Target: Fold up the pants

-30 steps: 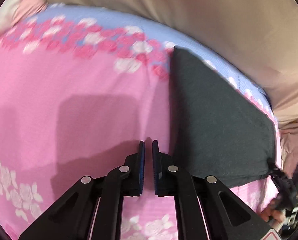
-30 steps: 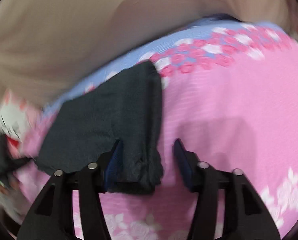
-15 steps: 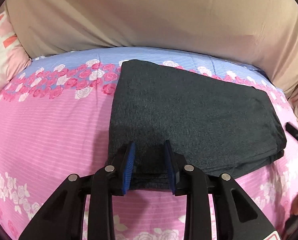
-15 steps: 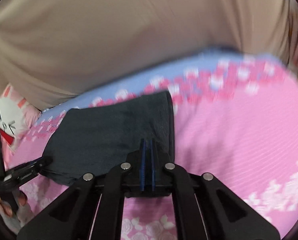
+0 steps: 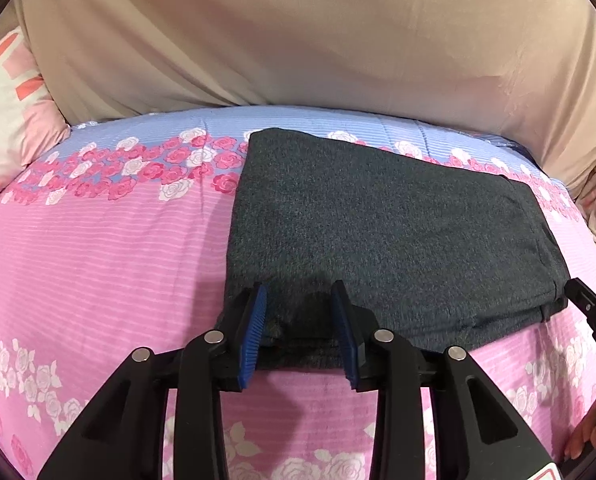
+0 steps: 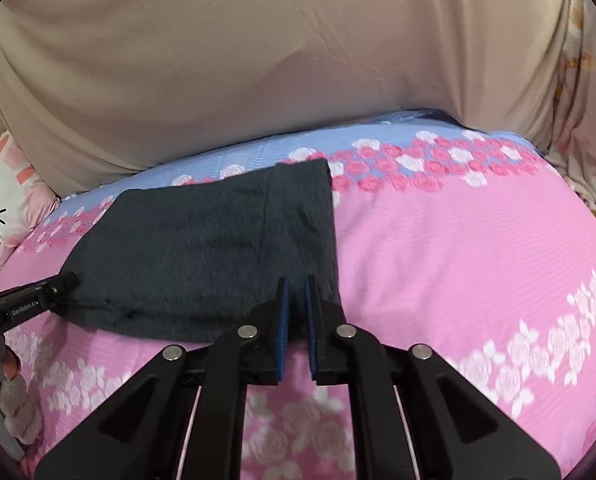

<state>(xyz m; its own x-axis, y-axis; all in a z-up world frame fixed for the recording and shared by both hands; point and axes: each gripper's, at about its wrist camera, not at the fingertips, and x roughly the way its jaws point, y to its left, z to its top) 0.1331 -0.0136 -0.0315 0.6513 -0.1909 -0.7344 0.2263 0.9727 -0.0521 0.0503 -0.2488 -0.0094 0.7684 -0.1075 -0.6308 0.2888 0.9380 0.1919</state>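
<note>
Crosswise, folded pants [image 5: 381,236] lengthwise left-right

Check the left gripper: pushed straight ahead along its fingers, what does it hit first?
Most likely the folded pants. The left gripper is open with the near edge of the dark fabric between its fingers, so further travel meets that stack, then the floral bedsheet. Height above the cloth is unclear.

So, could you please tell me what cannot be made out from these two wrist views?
- Left wrist view: whether the left claw touches the pants; its own fingers cover the near hem.
- Right wrist view: whether the right claw pinches cloth; the narrow gap is dark.
- Both views: how many layers are folded; only the top face shows.
- Pillow: cut off by the frame edge.
</note>
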